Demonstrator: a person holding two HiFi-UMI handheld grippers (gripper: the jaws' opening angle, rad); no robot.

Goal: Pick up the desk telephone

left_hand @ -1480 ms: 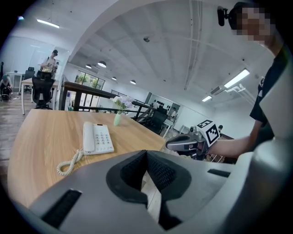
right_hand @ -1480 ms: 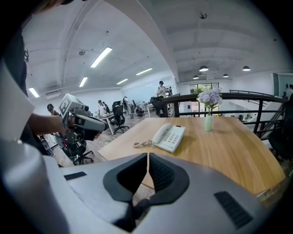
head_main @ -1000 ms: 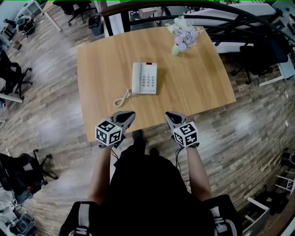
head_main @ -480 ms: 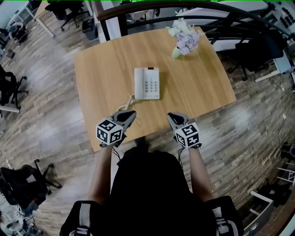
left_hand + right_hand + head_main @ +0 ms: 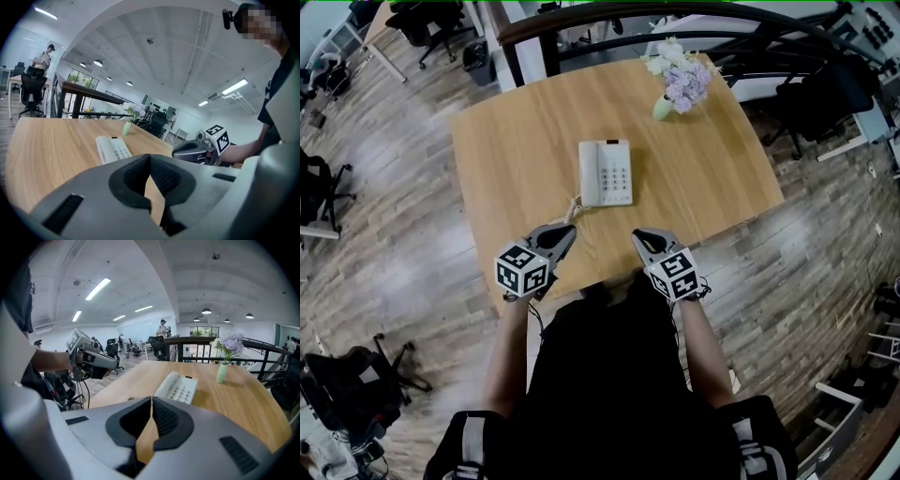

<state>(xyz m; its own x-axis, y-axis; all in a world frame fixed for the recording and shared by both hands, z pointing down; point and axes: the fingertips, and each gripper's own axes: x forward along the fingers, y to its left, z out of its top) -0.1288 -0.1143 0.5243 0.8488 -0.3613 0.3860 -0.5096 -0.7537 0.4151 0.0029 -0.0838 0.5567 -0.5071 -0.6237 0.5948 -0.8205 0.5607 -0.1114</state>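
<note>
A white desk telephone (image 5: 606, 172) with a keypad lies near the middle of the wooden table (image 5: 516, 159), its handset on the left and a coiled cord (image 5: 573, 206) trailing toward the near edge. It also shows as the telephone (image 5: 112, 149) in the left gripper view and the telephone (image 5: 177, 387) in the right gripper view. My left gripper (image 5: 568, 230) is shut and empty over the table's near edge, just short of the cord. My right gripper (image 5: 638, 235) is shut and empty, at the near edge right of the phone.
A vase of pale flowers (image 5: 675, 77) stands at the table's far right. A dark railing (image 5: 675, 14) runs behind the table. Office chairs (image 5: 323, 187) stand on the wood floor to the left, and a distant person (image 5: 43, 56) stands at the back.
Both grippers have come forward to the table's near edge, closer to the telephone. Their jaws stay shut.
</note>
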